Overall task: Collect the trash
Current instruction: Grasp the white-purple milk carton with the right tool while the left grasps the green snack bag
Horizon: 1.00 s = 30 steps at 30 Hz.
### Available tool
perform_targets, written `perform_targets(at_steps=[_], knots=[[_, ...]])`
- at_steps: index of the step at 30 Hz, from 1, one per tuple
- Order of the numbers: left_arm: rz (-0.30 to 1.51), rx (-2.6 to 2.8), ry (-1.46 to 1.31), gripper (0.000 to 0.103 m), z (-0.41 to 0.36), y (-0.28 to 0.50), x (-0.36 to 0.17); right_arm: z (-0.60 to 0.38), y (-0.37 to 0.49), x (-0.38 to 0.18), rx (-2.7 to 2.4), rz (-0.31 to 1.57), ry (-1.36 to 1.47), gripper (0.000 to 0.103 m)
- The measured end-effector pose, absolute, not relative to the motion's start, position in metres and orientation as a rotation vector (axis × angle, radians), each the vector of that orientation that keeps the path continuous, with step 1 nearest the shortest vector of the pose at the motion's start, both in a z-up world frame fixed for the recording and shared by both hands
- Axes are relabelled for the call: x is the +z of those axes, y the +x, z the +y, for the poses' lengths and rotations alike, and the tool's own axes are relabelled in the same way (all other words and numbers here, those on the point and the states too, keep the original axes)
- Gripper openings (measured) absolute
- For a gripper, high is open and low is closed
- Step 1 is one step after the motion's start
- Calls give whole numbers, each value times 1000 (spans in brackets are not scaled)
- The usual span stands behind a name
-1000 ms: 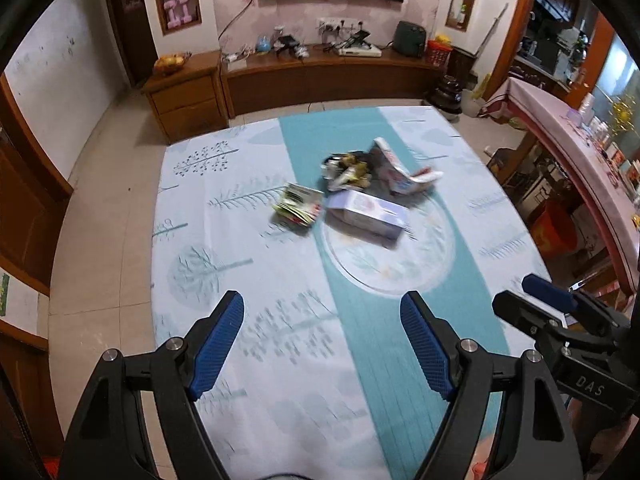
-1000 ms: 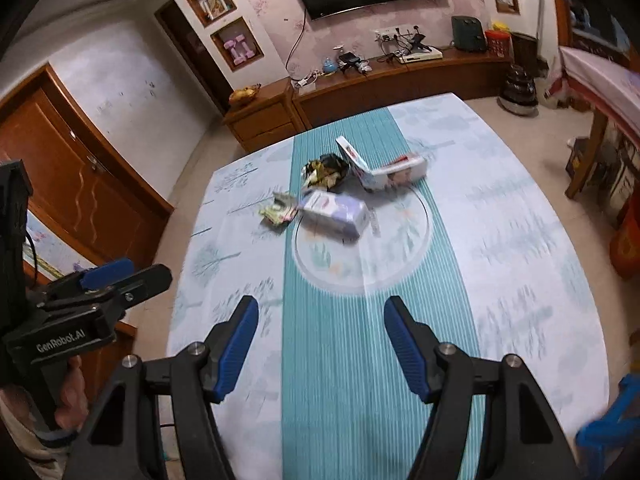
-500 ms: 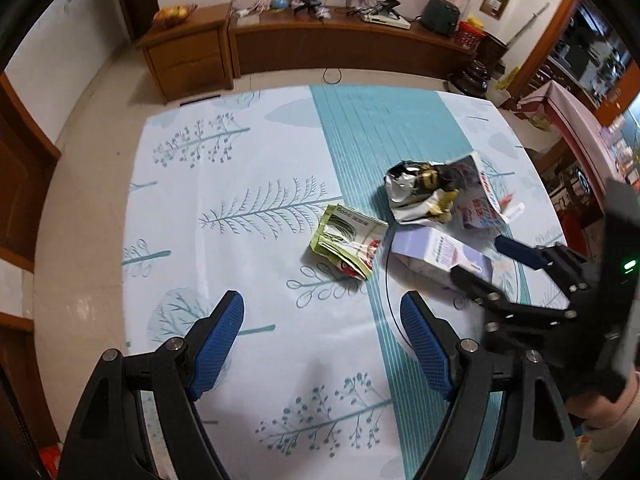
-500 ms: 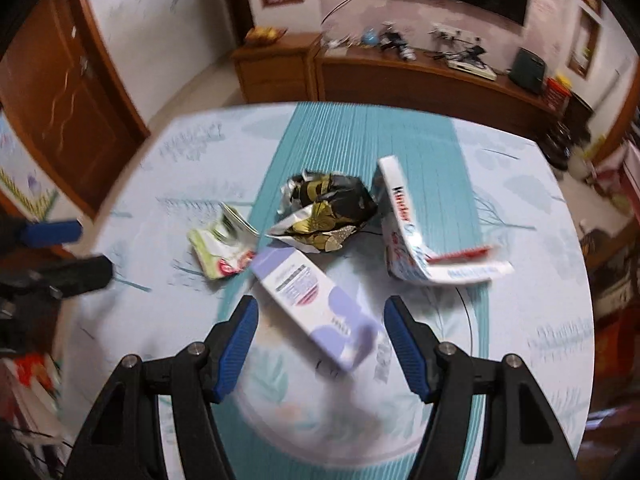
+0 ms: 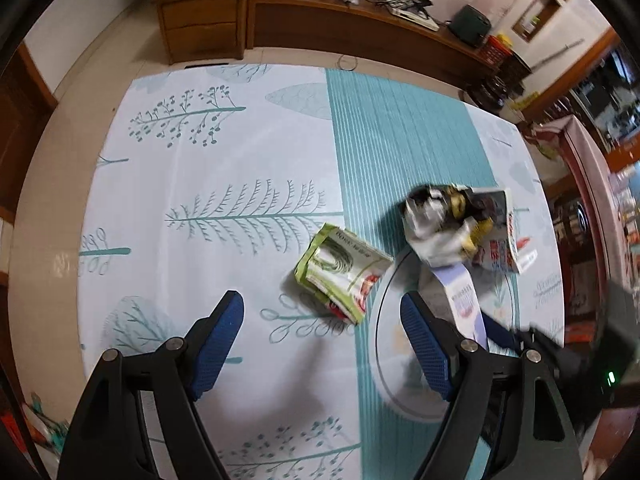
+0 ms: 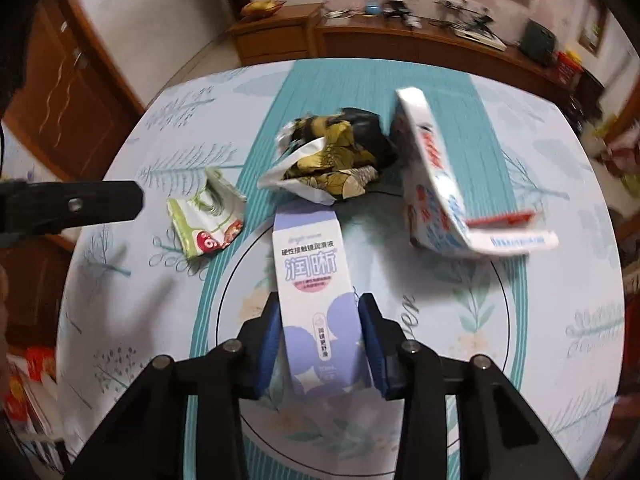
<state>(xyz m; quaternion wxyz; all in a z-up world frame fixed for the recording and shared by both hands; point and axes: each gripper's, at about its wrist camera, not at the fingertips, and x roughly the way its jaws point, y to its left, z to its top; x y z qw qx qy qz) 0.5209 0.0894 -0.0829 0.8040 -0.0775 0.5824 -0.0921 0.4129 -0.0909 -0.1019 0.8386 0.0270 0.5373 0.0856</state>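
Note:
Several pieces of trash lie mid-table. A white and lilac carton (image 6: 316,300) lies lengthwise between my right gripper's (image 6: 320,332) blue pads, which touch both its sides; it also shows in the left wrist view (image 5: 464,292). A green and white wrapper (image 5: 344,272) lies just ahead of my open, empty left gripper (image 5: 324,340), also seen in the right wrist view (image 6: 204,220). A crumpled black and gold wrapper (image 6: 336,156) lies behind the carton. A bent red, white and blue box (image 6: 440,196) stands to the right.
The table (image 5: 200,184) wears a white cloth with tree prints and a teal stripe. A wooden cabinet (image 5: 200,28) and long sideboard (image 5: 360,28) stand beyond the far edge. Another covered table (image 5: 592,184) stands to the right.
My right gripper has moved forward and closed onto the lilac carton. My left gripper has moved forward and lower toward the green wrapper, still open.

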Motion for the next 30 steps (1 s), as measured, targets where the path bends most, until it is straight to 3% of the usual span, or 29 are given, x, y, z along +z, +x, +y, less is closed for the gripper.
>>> perform_targets(at_steps=[6,21,23,25,30], knots=[[1275,-89,-254,79,80,540,-100,-107,399,-101,128,1102,229,37],[1386,93,-285,78,53,564,-142,-116,371,-105,110,1080,354,37],[1372,82,-266,69,52,562,-143,-118,370,-105,109,1081,365,37],[1368,81,-234,49,52,558,-142,-120,365,-106,109,1082,382,37],[1362,3,-208,31,50,543,-141,-124,350,-107,103,1080,424,37]])
